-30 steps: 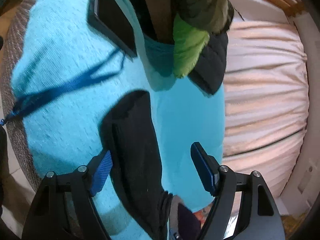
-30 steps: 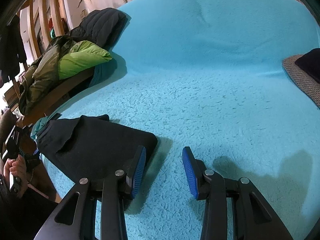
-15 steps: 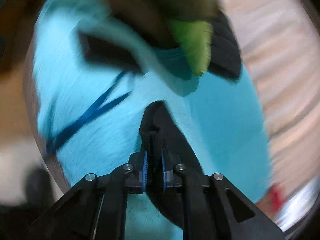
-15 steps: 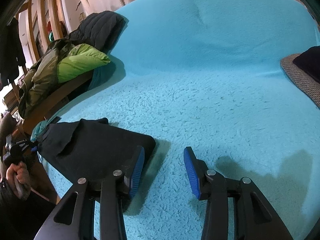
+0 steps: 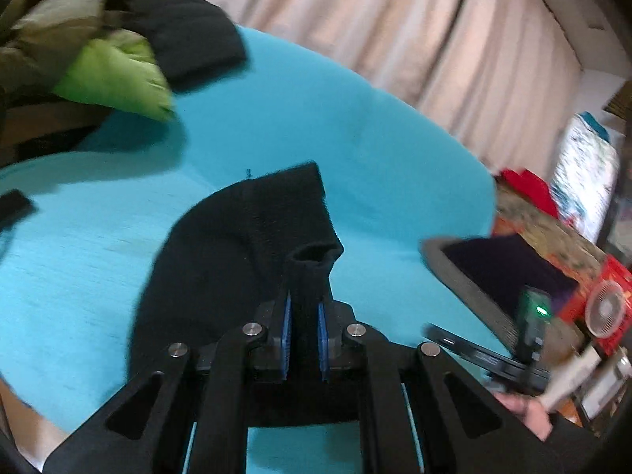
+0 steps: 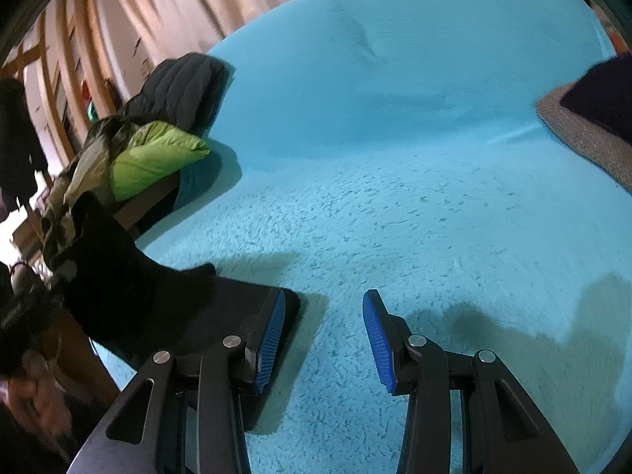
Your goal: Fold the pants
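The black pants lie folded on the turquoise blanket. My left gripper is shut on a bunched edge of the pants and holds it lifted off the blanket. In the right wrist view the pants rise at the left, one end raised, the other end flat by my left finger. My right gripper is open and empty, low over the blanket, with the pants' corner just beside its left fingertip.
A pile of jackets, green and black, lies on a wooden rail at the left. A grey cushion with a dark cloth sits at the right. Curtains hang behind. A dark flat device lies at the blanket's left.
My left gripper closed on the pants' edge, lifted it and swung toward the right. The pants' left end has risen in the right wrist view. My right gripper stayed open and nearly still.
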The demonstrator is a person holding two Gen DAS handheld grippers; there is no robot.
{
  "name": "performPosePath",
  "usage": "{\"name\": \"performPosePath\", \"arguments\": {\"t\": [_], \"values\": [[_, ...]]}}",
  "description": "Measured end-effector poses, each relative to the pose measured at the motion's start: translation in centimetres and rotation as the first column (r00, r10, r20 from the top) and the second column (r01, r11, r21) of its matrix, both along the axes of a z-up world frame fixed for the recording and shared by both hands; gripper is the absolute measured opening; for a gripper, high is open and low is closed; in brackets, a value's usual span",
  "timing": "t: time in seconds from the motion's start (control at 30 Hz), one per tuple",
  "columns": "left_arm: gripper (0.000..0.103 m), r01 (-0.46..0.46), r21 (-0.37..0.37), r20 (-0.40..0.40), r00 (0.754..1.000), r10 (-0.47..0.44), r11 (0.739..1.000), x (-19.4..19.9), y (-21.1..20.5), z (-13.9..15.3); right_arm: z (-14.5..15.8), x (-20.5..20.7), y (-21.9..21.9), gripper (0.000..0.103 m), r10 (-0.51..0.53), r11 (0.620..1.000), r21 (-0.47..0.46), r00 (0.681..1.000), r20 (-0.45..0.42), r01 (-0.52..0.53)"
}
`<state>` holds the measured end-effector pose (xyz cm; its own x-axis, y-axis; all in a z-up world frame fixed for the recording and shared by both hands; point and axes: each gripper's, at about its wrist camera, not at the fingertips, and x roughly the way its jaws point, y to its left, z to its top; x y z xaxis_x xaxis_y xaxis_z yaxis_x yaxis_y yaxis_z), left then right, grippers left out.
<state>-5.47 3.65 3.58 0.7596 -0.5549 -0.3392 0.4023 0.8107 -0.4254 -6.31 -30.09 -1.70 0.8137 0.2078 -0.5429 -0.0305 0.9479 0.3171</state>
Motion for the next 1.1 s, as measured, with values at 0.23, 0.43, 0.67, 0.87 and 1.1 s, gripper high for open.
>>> {"name": "performPosePath", "arguments": {"t": [0.23,0.43,0.67,0.87,1.1], "values": [[0.008,0.102,0.061,-0.092,0.991,-0.096,0.993,0.1,-7.3,0.1,-0.3,0.1,-2.0,0.044,-0.057,0.994,0.095,0.998,-0.010,0.058],[0.008,0.133,0.146,-0.183,0.977,-0.105,0.980,0.8,-10.3,-1.9,-0.3,0.1,-2.2,0.045,-0.061,0.993,0.104,0.998,-0.009,0.061],[0.008,0.164,0.162,-0.202,0.971,-0.130,0.973,0.9,-12.0,-2.3,-0.4,0.0,-2.3,0.045,-0.062,0.992,0.110,0.998,-0.006,0.063],[0.009,0.211,0.176,-0.220,0.961,-0.170,0.962,0.8,-13.1,-4.5,-0.3,0.1,-2.0,0.045,-0.058,0.994,0.096,0.998,-0.007,0.058],[0.050,0.352,0.116,-0.184,0.926,-0.328,0.929,-1.3,-12.2,-4.8,1.6,-1.4,-0.8,0.045,-0.014,0.999,0.038,0.993,0.115,0.010]]}}
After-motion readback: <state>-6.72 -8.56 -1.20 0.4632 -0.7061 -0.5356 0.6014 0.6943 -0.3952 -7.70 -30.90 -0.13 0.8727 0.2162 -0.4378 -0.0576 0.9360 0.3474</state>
